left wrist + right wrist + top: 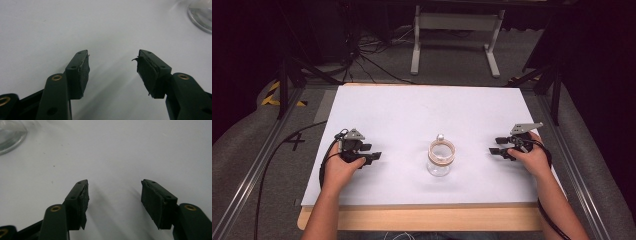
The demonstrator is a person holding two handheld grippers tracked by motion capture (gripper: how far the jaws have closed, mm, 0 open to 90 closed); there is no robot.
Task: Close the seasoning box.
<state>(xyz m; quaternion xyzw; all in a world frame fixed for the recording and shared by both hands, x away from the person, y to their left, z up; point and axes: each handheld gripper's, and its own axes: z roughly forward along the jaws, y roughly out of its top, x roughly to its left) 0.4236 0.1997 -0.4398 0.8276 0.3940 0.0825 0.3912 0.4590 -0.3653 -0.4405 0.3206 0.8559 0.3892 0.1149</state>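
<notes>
So there's a white tabletop (412, 115) with a clear glass jar (441, 159) sitting near the front edge, pretty much dead centre between the two hands. It stands upright, has a tan band around the rim, and there's a small whitish round thing (440, 136) at the far side of the rim. Can't tell whether that's a knob, a ball or part of a lid; too small to make out.

The left gripper (373, 156) rests on the tabletop off to the jar's left, held in the person's left hand (343, 167), jaws pointing toward the jar. In the left gripper view the jaws are spread well apart with nothing between them, just bare white surface, and the jar's glass base (201, 15) peeks in at the top right corner.

Same deal on the other side: the right gripper (496, 145), in the right hand (532, 159), points in at the jar from the right. Its jaws are also wide apart and empty, with the glass (11, 135) at the top left of its view.

Both grippers sit well apart from the jar, not touching it.
</notes>
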